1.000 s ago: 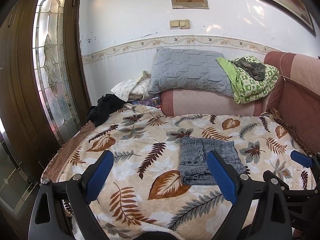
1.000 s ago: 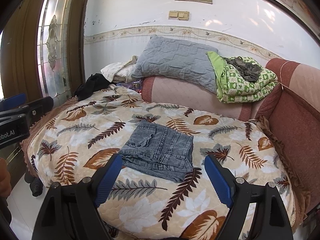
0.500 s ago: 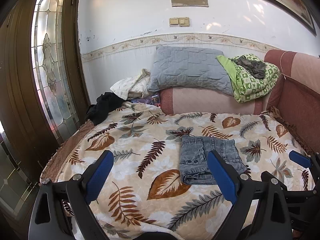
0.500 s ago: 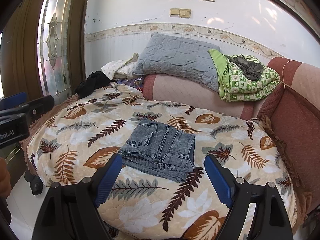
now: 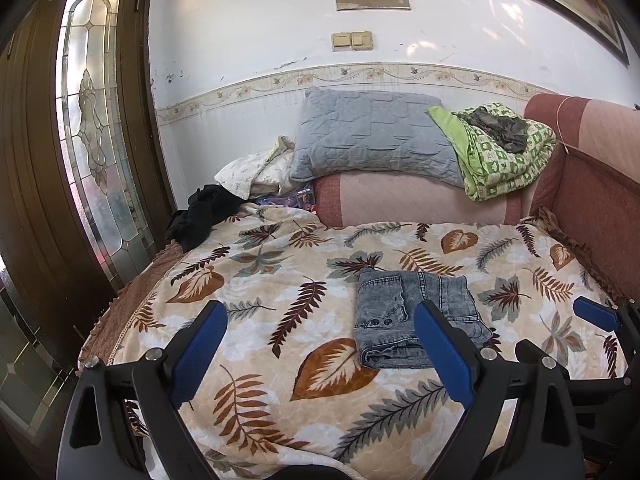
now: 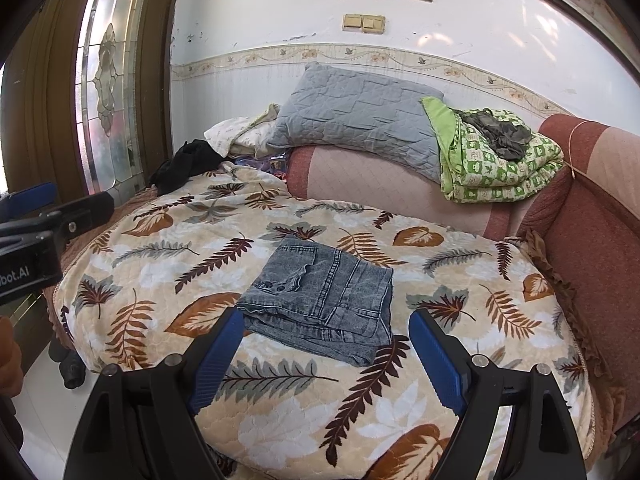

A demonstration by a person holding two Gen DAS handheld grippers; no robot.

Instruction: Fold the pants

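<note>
Pants (image 6: 320, 304) of faded grey-blue denim lay folded into a compact, roughly square packet on the leaf-patterned quilted bedspread (image 6: 304, 412), near the middle of the bed and towards its near edge. Two dark snap buttons showed at the waistband corner, and the stacked layers were visible along the edge facing the cameras. In the left wrist view the same packet (image 5: 400, 312) lay flat, partly hidden behind one blue pad.

Left gripper (image 5: 320, 344), black-framed with blue-padded fingers (image 5: 200, 348), was held above the near edge of the bed with its jaws spread wide and nothing between them; it touched no cloth. Right gripper (image 6: 324, 352), of the same build, hovered just short of the folded packet, its blue pads (image 6: 436, 360) standing wide apart to either side of the packet's near edge and clear of the fabric. Part of the left gripper's frame also entered the right wrist view at the far left.

At the head of the bed a grey quilted pillow (image 6: 356, 116) rested on a pink and red padded bolster (image 6: 380, 188). Beside the pillow sat a folded green patterned blanket (image 6: 496, 168) with a dark crumpled garment (image 6: 500, 132) on top. A black garment (image 5: 200, 216) lay bunched at the far left corner, near a brown door with a leaded glass panel (image 5: 96, 128).
</note>
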